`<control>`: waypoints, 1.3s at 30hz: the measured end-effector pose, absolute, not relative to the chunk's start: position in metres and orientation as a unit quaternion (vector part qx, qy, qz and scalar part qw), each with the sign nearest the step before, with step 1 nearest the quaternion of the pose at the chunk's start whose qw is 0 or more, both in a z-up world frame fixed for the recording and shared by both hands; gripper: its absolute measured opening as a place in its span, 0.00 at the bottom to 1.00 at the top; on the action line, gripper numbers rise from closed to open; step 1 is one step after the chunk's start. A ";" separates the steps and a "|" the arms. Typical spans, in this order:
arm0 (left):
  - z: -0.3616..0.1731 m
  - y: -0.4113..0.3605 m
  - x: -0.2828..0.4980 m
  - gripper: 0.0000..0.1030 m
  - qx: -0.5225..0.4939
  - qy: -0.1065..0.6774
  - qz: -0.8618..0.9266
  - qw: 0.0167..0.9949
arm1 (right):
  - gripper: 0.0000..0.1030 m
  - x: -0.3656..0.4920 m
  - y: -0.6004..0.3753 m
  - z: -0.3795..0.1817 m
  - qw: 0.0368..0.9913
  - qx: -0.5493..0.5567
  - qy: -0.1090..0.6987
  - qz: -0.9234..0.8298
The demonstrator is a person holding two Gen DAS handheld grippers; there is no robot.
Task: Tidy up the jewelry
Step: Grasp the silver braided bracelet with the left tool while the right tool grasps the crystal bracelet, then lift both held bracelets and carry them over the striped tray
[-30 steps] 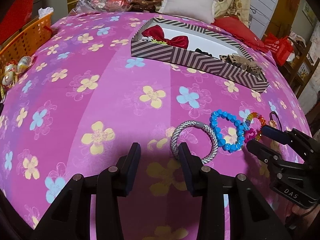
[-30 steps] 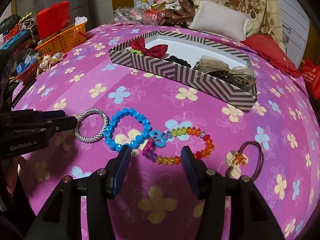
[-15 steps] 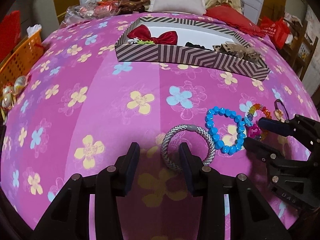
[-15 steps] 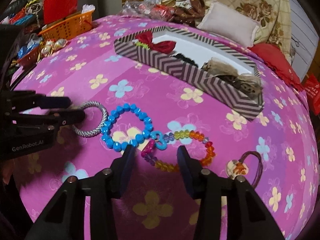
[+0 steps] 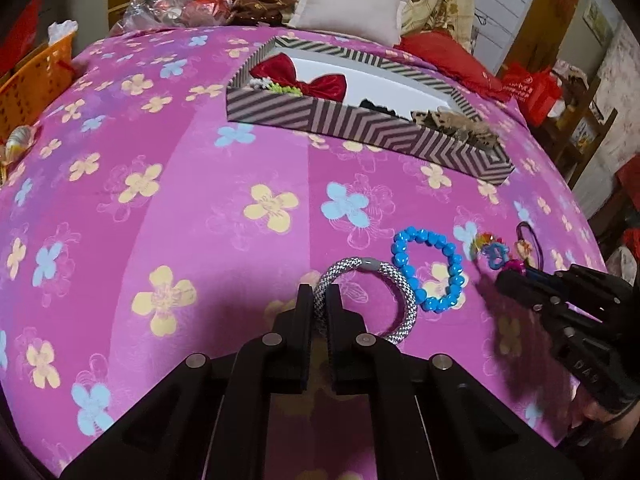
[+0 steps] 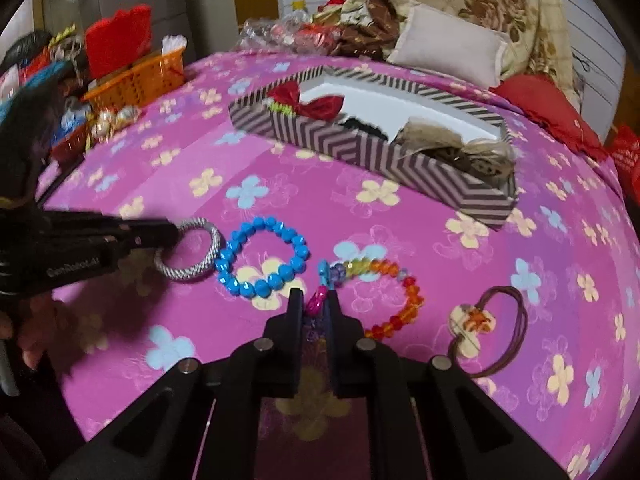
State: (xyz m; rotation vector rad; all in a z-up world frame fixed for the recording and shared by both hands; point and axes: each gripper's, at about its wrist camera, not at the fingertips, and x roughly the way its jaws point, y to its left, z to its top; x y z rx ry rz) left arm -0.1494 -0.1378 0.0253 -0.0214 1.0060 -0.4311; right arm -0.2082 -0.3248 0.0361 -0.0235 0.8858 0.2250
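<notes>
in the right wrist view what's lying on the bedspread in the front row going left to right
silver rope bracelet → blue bead bracelet → rainbow bead bracelet → brown hair tie with a flower charm

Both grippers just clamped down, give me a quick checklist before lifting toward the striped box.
1. Left gripper shut on silver bracelet: ok; its jaws have just closed on the band.
2. Right gripper shut on rainbow bracelet: ok; jaws just closed on its pink end.
3. Blue bracelet free of both grips: cannot tell; it touches the silver one and sits at the rainbow clasp.
4. Striped box has bare floor: ok, white middle open.
5. Hair tie apart from the rainbow bracelet: ok.
</notes>
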 end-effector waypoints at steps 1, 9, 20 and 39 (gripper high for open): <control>0.028 -0.137 -0.151 0.01 -0.012 0.475 -0.206 0.855 | 0.10 -0.209 -0.327 0.039 0.899 -0.004 0.424 0.110; 0.060 -0.140 -0.153 0.01 -0.004 0.442 -0.208 0.873 | 0.10 -0.209 -0.342 0.067 0.913 0.037 0.393 0.107; 0.085 -0.144 -0.139 0.01 0.007 0.419 -0.194 0.887 | 0.09 -0.201 -0.346 0.100 0.927 0.051 0.355 0.108; 0.079 -0.148 -0.132 0.01 0.002 0.428 -0.188 0.884 | 0.29 -0.161 -0.332 0.025 0.882 0.036 0.462 0.089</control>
